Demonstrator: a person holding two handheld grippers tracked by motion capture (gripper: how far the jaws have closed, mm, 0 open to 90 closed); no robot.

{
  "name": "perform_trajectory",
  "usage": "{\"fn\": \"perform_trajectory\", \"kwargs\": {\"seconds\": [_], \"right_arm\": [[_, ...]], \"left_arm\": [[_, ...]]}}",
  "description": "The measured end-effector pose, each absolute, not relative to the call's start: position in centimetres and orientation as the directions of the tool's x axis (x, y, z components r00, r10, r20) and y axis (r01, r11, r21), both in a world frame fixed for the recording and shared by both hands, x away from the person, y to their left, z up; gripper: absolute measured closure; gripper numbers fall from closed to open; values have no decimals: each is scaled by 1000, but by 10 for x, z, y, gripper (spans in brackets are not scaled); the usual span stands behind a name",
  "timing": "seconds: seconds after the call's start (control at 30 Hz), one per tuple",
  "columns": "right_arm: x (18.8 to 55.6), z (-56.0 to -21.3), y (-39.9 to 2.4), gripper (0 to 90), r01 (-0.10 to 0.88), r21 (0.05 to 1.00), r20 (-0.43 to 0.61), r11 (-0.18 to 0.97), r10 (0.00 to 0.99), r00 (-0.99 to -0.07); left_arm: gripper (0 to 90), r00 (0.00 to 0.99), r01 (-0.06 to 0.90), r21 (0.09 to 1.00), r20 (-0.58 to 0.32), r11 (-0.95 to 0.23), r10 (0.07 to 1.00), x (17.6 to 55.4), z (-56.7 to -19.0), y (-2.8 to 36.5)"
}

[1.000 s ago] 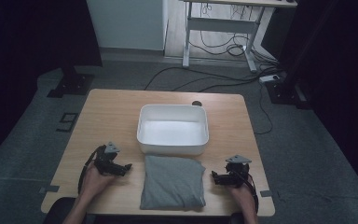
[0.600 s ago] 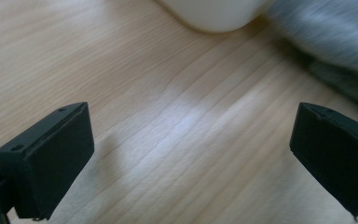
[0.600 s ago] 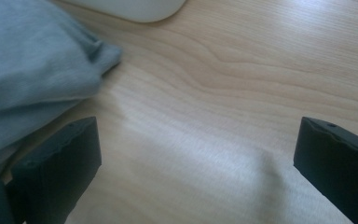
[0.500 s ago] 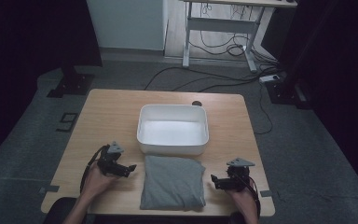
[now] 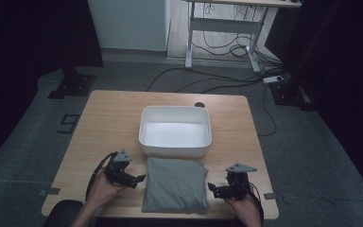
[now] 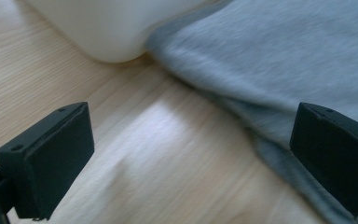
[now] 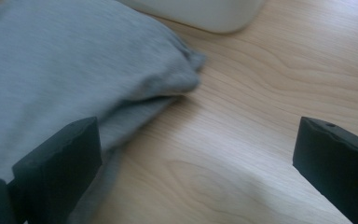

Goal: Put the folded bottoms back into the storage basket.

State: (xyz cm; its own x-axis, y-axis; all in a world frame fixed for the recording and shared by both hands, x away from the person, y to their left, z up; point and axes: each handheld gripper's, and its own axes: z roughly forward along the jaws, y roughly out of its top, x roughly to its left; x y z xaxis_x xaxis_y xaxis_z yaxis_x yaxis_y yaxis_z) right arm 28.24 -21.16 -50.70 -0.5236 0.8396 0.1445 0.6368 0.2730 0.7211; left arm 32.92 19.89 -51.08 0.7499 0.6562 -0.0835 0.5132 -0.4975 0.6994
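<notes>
At the near edge of the table [image 5: 104,118], the left hand-held gripper [image 5: 139,178] lay low on the wood, held from below by the person's left hand [image 5: 105,187], its jaws pointing right toward the cloth [image 5: 174,183]. In the left gripper view its jaws stood wide apart, one over bare wood, the other at the cloth's [image 6: 284,60] edge, where the hem met the table [image 6: 168,158]; whether that jaw touched the fabric could not be told.

The right hand-held gripper [image 5: 211,188] sat on the other side, gripped by the right hand [image 5: 242,204], jaws pointing left at the cloth's right edge. The right gripper view showed those jaws wide open too, one at or over the fabric's [image 7: 70,70] margin, the other above bare table [image 7: 261,116]. Nothing was held in either.

The cloth, a grey folded piece, lay flat between the two grippers near the front edge. It made a rough rectangle, its long axis running from the person toward the far side, though only a little longer than wide. Its far edge lay right against the near wall of the tub [image 5: 203,146].

The tub, white and rectangular with rounded corners, stood upright mid-table, its long axis running left to right, across the cloth's. Its corner [image 6: 107,37] showed beside the cloth's far corner in the left gripper view, and its wall [image 7: 205,11] in the right gripper view.

Just beyond the tub's far rim was a small dark round thing [image 5: 199,105] on the table.
</notes>
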Motion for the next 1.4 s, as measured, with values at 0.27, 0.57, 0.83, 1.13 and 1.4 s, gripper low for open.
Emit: {"fn": "perform_trajectory", "kwargs": {"seconds": [0.27,0.57,0.83,1.13,1.4], "right_arm": [[280,-497,-188,12,622,729,169,287,805,-569],[286,-518,-163,12,664,683,207,305,791,-576],[294,-536,-151,12,691,648,240,320,775,-584],[297,-541,-139,44,680,626,189,382,771,-608],[297,-535,-136,440,684,606,263,407,708,-655]], "left_arm": [[0,772,502,697,-94,-513,628,323,-511,183],[0,786,520,675,-138,-524,602,320,-531,168],[0,802,514,648,-129,-562,584,321,-544,158],[26,820,473,620,-51,-625,570,315,-542,152],[283,854,427,652,-64,-627,515,310,-540,153]]}}
